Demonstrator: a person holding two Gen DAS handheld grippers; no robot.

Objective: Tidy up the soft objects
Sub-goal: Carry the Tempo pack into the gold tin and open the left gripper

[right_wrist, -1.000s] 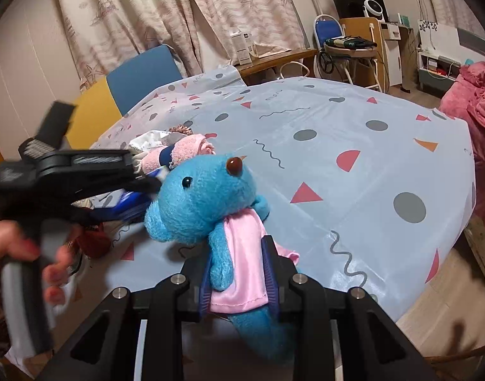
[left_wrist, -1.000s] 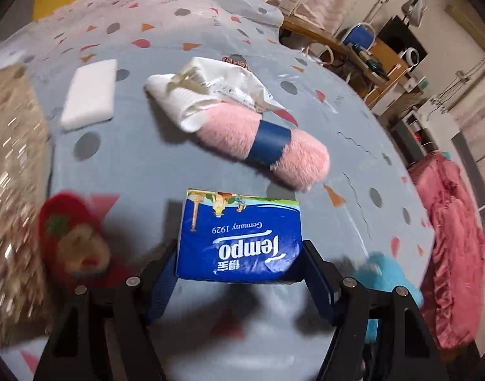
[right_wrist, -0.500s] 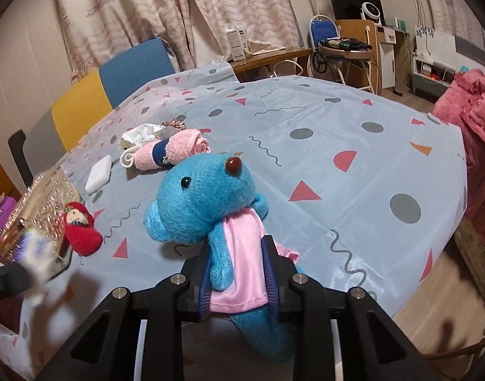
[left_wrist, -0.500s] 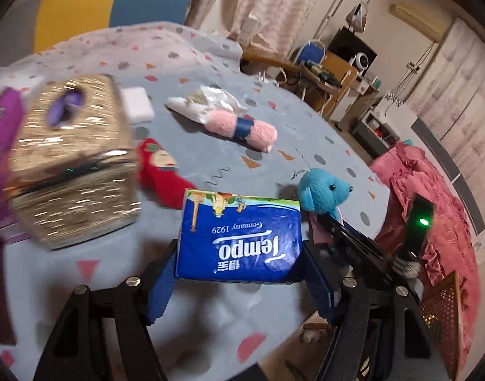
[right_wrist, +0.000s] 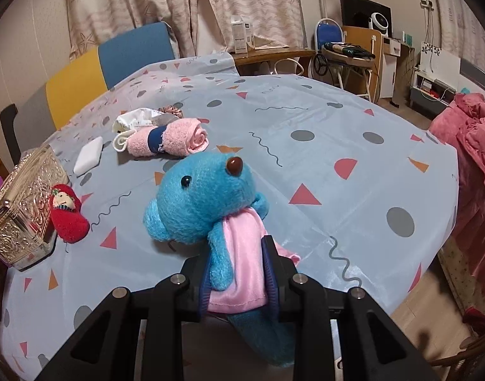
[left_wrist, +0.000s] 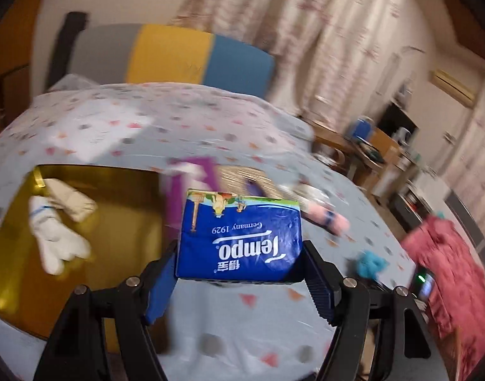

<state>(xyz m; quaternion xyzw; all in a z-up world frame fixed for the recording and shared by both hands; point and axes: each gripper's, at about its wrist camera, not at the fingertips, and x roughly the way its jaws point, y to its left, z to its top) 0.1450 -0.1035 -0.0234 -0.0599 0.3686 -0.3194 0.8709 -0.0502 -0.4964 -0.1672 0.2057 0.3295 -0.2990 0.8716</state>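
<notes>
My left gripper (left_wrist: 239,273) is shut on a blue Tempo tissue pack (left_wrist: 240,238) and holds it above the table, to the right of an open gold box (left_wrist: 115,222) that holds a white glove (left_wrist: 56,238). The left wrist view is blurred by motion. My right gripper (right_wrist: 239,273) is shut on a blue plush toy in a pink dress (right_wrist: 210,203), held above the table's near edge. A rolled pink towel (right_wrist: 178,138), a red doll (right_wrist: 67,212) and a white sponge (right_wrist: 90,155) lie on the table.
A gold patterned box (right_wrist: 23,209) stands at the table's left edge, with a purple item (left_wrist: 191,187) beside it. A crumpled white wrapper (right_wrist: 137,120) lies behind the towel. Chairs stand beyond the table (right_wrist: 337,133), and red bedding (right_wrist: 471,146) lies to the right.
My left gripper has swung left and up with the tissue pack, from over the towel and doll to beside the open gold box. The right gripper has stayed still, holding the plush toy.
</notes>
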